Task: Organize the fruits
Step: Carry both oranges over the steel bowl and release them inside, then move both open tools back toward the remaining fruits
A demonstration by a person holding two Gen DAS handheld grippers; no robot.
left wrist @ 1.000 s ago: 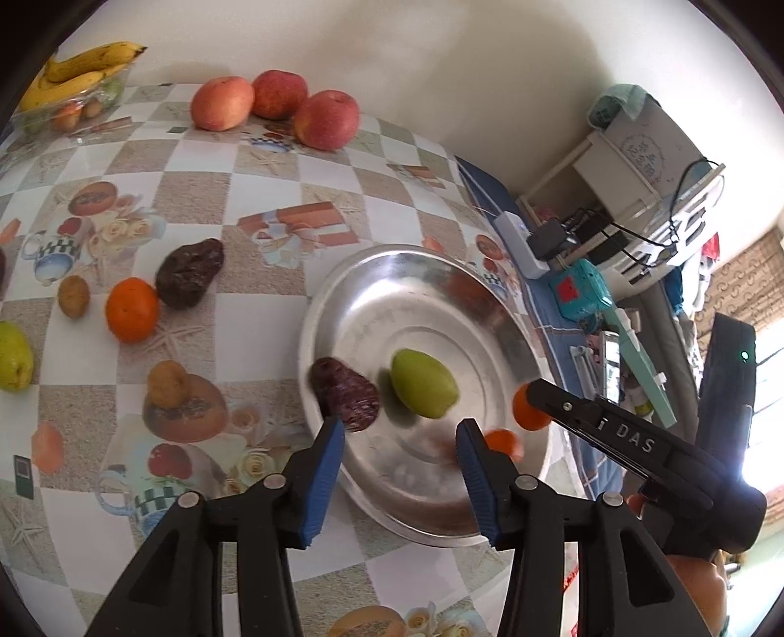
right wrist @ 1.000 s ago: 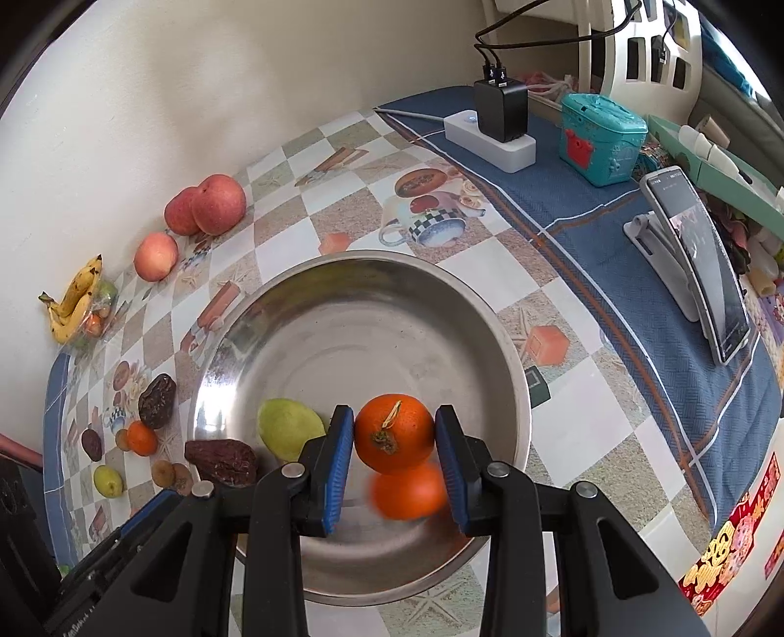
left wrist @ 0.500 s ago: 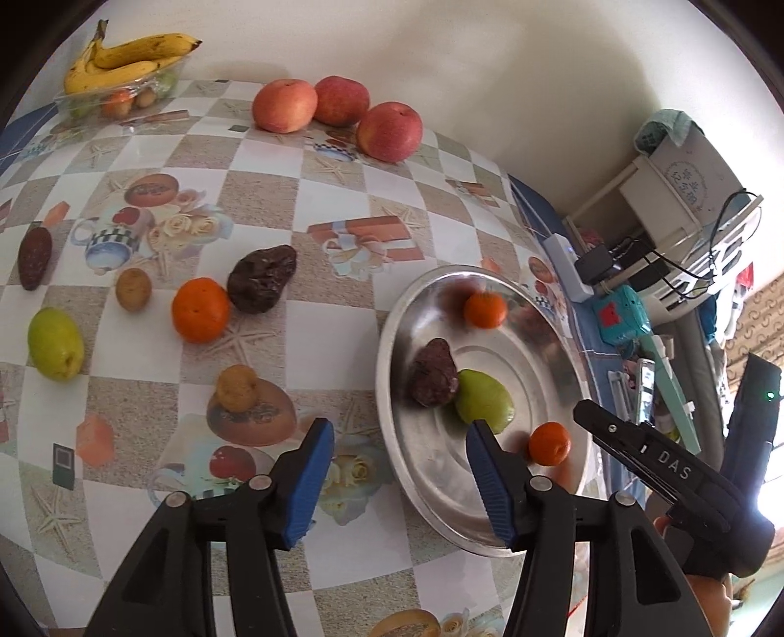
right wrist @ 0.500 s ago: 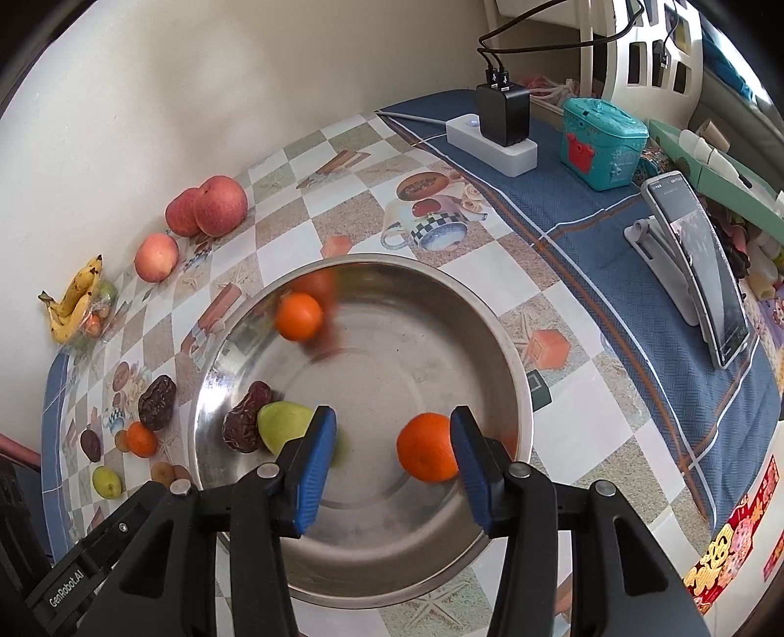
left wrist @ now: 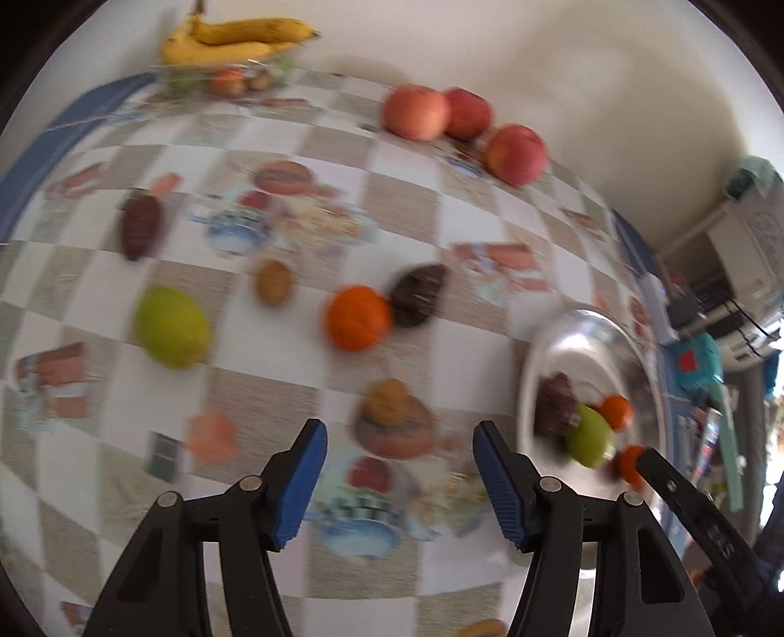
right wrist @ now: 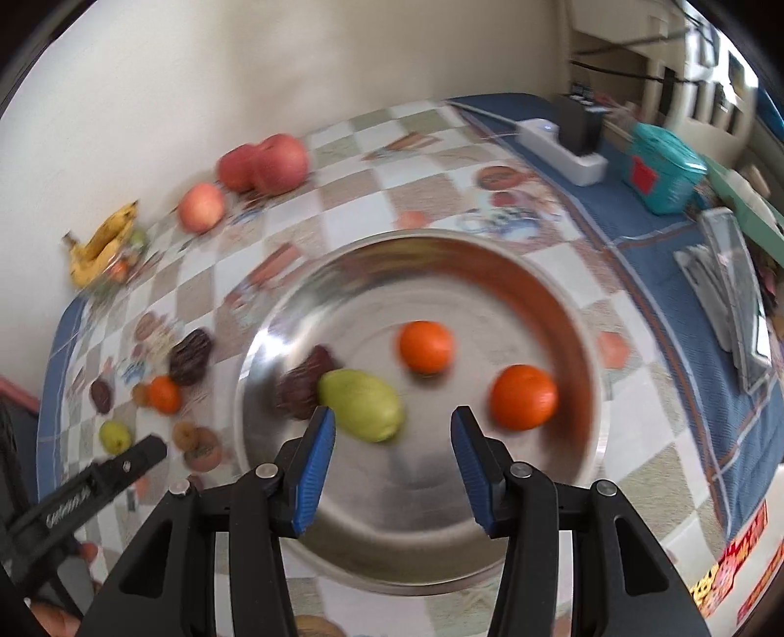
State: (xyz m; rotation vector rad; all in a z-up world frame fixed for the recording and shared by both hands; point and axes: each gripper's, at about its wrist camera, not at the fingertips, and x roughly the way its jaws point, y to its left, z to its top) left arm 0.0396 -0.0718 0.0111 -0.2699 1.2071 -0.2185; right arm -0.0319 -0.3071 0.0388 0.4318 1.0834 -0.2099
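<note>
A steel bowl [right wrist: 578, 338] holds a green pear [right wrist: 362, 404], a dark wrinkled fruit [right wrist: 306, 379] and two oranges [right wrist: 425, 345] [right wrist: 524, 397]. My right gripper [right wrist: 393, 460] hangs open and empty over the bowl's near side. In the left wrist view the bowl [left wrist: 563, 333] lies at the right, and my left gripper [left wrist: 399, 482] is open and empty above the checked tablecloth. Loose on the cloth are an orange [left wrist: 357, 317], a dark fruit [left wrist: 419, 294], a green pear [left wrist: 171, 326], a small brown fruit [left wrist: 274, 288] and another dark fruit [left wrist: 139, 223].
Three red apples [left wrist: 463, 122] and a bunch of bananas [left wrist: 235, 39] on a clear container sit by the back wall. A power strip [right wrist: 563, 142], a teal box [right wrist: 661, 166] and a phone on a stand [right wrist: 735, 294] lie on the blue cloth to the right.
My left gripper has swung left, away from the bowl, over the loose fruit. The right gripper has let the orange go into the bowl, opened wide and pulled back; both oranges have rolled.
</note>
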